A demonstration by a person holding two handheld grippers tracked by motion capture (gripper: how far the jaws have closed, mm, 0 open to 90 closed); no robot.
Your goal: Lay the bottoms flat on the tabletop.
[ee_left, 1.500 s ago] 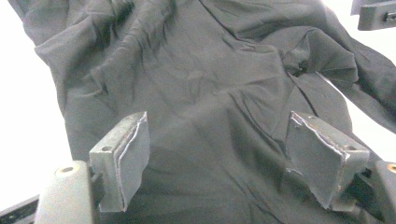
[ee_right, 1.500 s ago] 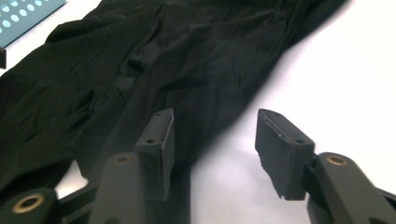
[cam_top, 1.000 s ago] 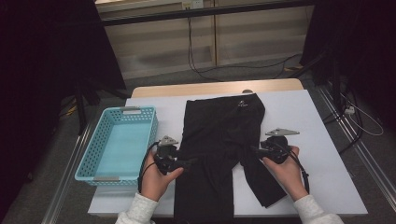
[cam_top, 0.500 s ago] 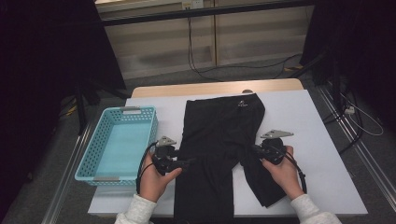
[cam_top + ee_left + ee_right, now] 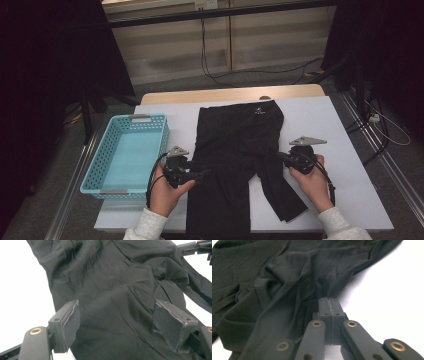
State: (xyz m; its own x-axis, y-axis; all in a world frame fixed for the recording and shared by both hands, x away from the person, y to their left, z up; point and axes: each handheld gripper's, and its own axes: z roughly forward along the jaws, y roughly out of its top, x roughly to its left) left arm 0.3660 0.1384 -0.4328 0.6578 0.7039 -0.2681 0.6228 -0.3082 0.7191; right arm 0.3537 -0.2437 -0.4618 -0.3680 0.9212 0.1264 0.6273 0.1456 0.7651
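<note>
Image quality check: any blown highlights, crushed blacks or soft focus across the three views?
High view: surroundings fall to near black, table evenly lit, black trousers keep little fold detail. Left gripper view: table clipped to pure white, left tongs slightly soft up close. Right gripper view: same white clipping, fabric creases readable, right tongs sharp where they pinch the cloth.

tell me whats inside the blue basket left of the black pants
The blue basket looks empty: its pale floor shows bare in the high view. The strip just behind its near wall is hidden from view.
</note>
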